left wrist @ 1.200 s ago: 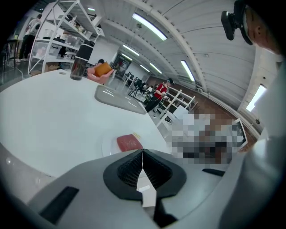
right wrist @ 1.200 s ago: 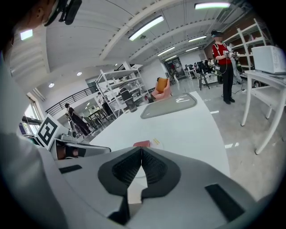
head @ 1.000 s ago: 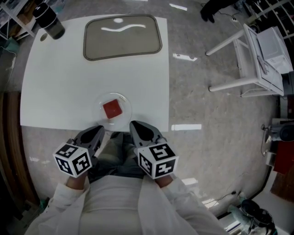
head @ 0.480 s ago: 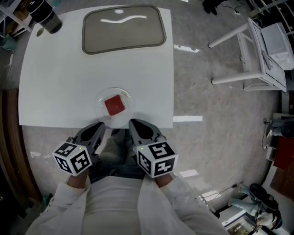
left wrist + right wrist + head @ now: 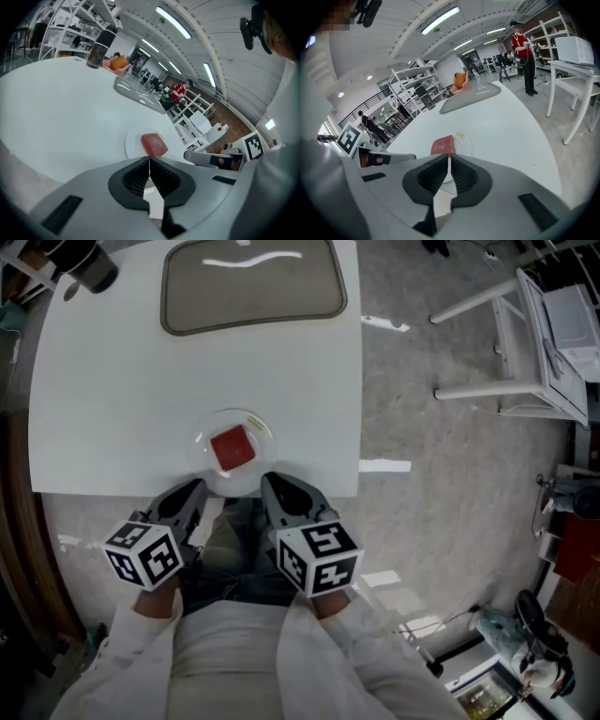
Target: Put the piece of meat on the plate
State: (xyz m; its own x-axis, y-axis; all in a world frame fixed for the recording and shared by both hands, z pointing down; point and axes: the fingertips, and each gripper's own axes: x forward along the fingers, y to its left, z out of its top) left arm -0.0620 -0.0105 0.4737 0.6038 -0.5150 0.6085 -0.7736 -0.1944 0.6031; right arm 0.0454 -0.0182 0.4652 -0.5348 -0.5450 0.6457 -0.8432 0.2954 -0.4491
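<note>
Faintly, an unreadable yellowish sticker (image 5: 461,135) shows on the plate (image 5: 465,146).

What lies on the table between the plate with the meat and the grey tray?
Nothing. In the head view that stretch of the table is bare, from the plate holding the meat to the grey tray.

Red piece of meat (image 5: 232,448) seen on a seemingly clear plate (image 5: 263,456), white table (image 5: 122,399), grey-beige tray (image 5: 251,282) at twelve o'clock, dark cup (image 5: 82,261) at eleven, black-and-white square markers borne by the grey left gripper (image 5: 197,487) and right gripper (image 5: 268,482), speckled grey floor (image 5: 441,493).
</note>
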